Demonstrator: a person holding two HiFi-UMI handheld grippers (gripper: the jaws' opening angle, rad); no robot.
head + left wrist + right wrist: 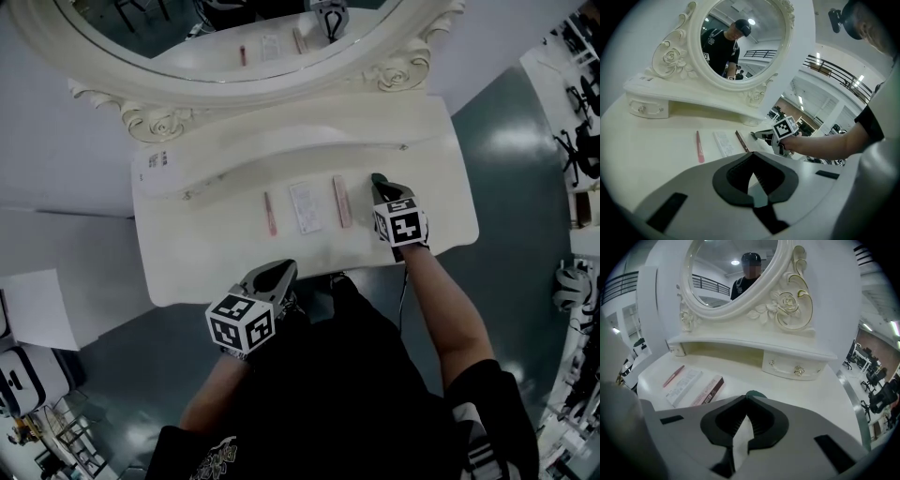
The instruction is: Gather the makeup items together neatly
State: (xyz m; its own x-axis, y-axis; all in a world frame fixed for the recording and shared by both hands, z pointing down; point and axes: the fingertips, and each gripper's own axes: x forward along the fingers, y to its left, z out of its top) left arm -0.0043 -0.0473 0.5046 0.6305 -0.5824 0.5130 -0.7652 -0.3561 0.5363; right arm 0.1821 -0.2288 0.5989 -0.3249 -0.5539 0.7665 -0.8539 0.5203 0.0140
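Left gripper (281, 270): held low over the front edge of the dressing table (216, 267). The jaws are closed tip to tip with nothing between them.
Right gripper (382, 186): down on the right of the tabletop, further in than the left one, jaws closed.
Dark green item (755, 393): at the tips of the right gripper. The jaws appear to pinch it, though the contact point sits behind the jaw tips and only a rounded edge shows.
Pink-brown box (342, 201): long and narrow, lying flat just left of the right gripper, apart from it.
White packet (305, 207): flat, near the box on its left, not touching.
Pink pencil (269, 214): flat, left of the packet with a wider gap. All three lie roughly parallel at mid-table.
Drawer (799, 370): in the raised shelf behind the items, closed, with a metal knob.
Mirror (234, 23): oval with a carved white frame, upright at the back.
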